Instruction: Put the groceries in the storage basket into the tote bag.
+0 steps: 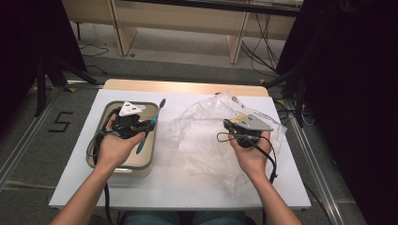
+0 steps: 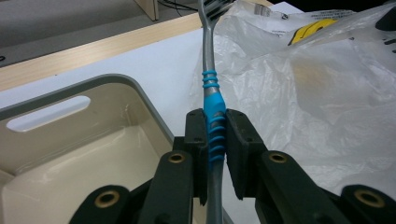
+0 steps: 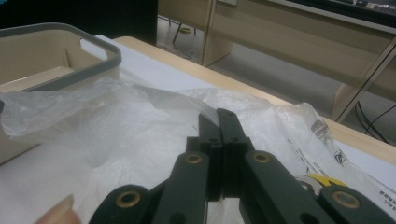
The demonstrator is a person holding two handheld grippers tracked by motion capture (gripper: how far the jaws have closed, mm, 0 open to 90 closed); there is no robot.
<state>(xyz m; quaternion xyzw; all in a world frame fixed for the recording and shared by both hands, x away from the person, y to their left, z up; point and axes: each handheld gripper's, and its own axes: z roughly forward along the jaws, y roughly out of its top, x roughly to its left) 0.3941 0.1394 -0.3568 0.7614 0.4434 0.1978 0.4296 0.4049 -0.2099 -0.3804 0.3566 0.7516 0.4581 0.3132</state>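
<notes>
Covering most of the table (image 1: 187, 190) is a white sheet, with a strip of pale wood edge showing at 12 o'clock; grey floor all round, a black figure marked on it at 9 o'clock; pale wooden furniture legs and loose dark cables at 12 o'clock; dark curtains at 10 and 2 o'clock. Item one, beige bin (image 1: 105, 108) with a grey rim, standing at 9 o'clock on the sheet. Item two, left gripper (image 2: 216, 135), held over the bin's right rim; jaws nearly closed, clamped on the toothbrush (image 2: 214, 114) at its ribbed blue grip; the grey neck runs up from the jaws toward 12 o'clock in the left gripper view, bristle head near the bag's edge. Item three, clear plastic bag (image 1: 206, 129), crumpled, printed with black text and a yellow mark, lying from centre to 3 o'clock, just beside the bin. Item four, right gripper (image 3: 218, 126), resting over the bag; jaws fully closed against each other, whether any film is pinched between them cannot be told.
</notes>
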